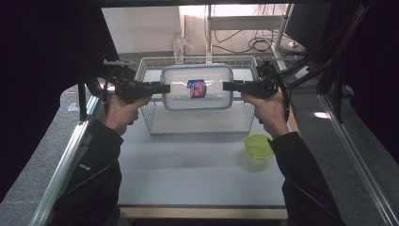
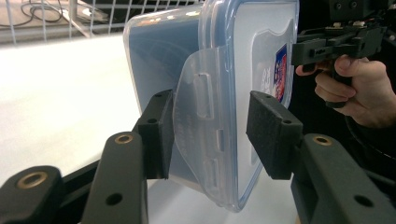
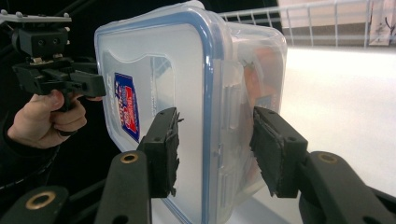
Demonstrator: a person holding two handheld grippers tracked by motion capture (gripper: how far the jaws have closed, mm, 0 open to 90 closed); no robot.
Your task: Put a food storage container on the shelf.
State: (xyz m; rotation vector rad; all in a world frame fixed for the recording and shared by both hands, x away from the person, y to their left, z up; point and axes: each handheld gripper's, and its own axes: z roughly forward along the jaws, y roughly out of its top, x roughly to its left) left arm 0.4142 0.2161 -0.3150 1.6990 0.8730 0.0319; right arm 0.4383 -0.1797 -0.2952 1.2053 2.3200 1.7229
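A clear plastic food container (image 1: 214,99) with a blue-sealed lid and a red-and-blue label (image 1: 196,88) hangs level above a white wire basket (image 1: 147,70). My left gripper (image 1: 165,88) clamps its left end and my right gripper (image 1: 227,86) its right end. In the left gripper view the container (image 2: 224,84) stands on edge between the pads of my left gripper (image 2: 210,135), one on the lid, one on the side flap. In the right gripper view my right gripper (image 3: 215,149) grips the container (image 3: 187,93) across lid and base. Something orange shows dimly inside.
The wire basket stands at the back middle of the white table (image 1: 197,169). A small lime-green bowl (image 1: 259,145) sits on the table beside the person's right forearm. Metal rails run along both table sides. Cables and a monitor stand lie beyond the back edge.
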